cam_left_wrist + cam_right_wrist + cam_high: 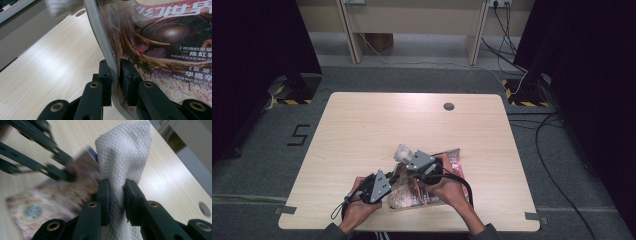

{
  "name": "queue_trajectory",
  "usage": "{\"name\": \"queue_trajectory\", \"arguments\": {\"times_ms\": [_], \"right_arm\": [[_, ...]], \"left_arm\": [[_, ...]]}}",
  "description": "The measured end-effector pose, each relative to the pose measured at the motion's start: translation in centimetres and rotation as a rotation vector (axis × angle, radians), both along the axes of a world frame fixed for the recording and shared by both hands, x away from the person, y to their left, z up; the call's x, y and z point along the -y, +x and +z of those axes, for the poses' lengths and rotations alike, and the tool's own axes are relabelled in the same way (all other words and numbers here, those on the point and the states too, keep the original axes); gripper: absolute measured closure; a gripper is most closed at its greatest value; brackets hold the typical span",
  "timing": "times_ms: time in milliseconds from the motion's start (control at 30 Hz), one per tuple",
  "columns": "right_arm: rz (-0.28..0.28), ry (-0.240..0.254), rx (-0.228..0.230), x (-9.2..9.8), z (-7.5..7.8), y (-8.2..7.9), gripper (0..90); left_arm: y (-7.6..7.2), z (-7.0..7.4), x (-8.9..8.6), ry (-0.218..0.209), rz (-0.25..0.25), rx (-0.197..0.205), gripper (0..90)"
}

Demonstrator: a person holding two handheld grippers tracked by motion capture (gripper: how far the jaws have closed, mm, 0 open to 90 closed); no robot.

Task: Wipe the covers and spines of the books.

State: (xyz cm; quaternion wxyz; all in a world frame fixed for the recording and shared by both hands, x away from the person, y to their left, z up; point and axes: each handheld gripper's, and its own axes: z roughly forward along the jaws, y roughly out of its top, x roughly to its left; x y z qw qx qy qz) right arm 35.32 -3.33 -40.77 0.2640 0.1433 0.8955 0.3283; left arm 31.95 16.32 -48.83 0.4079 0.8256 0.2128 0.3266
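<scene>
A magazine (447, 165) with a reddish illustrated cover lies near the table's front edge, its left side lifted and bent. My left gripper (388, 181) is shut on that raised edge; the left gripper view shows the magazine (160, 42) curving up from between the pads of the left gripper (115, 77). My right gripper (404, 161) is shut on a crumpled white paper towel (402, 152) just above the magazine. In the right gripper view the paper towel (125, 155) stands up out of the right gripper (117, 198), with the magazine (47, 202) and the other gripper's jaws behind.
The light wooden table (362, 130) has a round cable hole (449, 106) at its far side. Dark curtains stand left and right, and cables run over the grey floor at the right. A person's hands come in from the bottom.
</scene>
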Motion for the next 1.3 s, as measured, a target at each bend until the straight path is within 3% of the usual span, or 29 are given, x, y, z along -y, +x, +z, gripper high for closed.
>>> {"name": "queue_trajectory", "arguments": {"times_ms": [100,233,300,467,600,833,900,1033,1300], "right_arm": [[0.033,-0.011,0.039,-1.2,0.5,-0.8,76.3],[0.043,0.012,0.02,-0.8,0.6,-0.7,76.7],[0.01,-0.01,0.018,-0.1,0.2,-0.1,76.7],[-0.086,-0.01,-0.03,1.8,-1.1,1.6,76.7],[-0.082,-0.016,-0.011,1.4,-0.8,1.1,76.6],[0.048,0.011,0.033,-1.4,0.6,-1.2,76.3],[0.05,0.001,0.047,-1.8,0.7,-1.5,76.3],[0.045,0.005,0.032,-1.5,0.4,-1.0,76.5],[-0.025,-0.021,0.004,0.3,-0.5,0.8,76.5]], "left_arm": [[0.0,0.0,0.0,-0.001,0.0,0.004,79.8],[-0.2,0.1,0.1,0.004,-0.003,0.013,79.8],[-0.1,0.1,0.1,0.003,-0.001,0.005,79.6],[0.0,0.0,0.1,0.005,0.0,0.001,79.3],[0.0,0.2,0.0,0.0,0.0,0.001,79.2],[-0.1,0.2,0.1,0.015,-0.005,0.008,79.3],[-0.1,0.2,0.0,0.01,-0.004,0.002,79.2],[-0.1,0.1,0.1,0.016,-0.005,0.001,79.1],[0.0,0.1,0.0,0.014,-0.009,-0.003,78.5]]}}
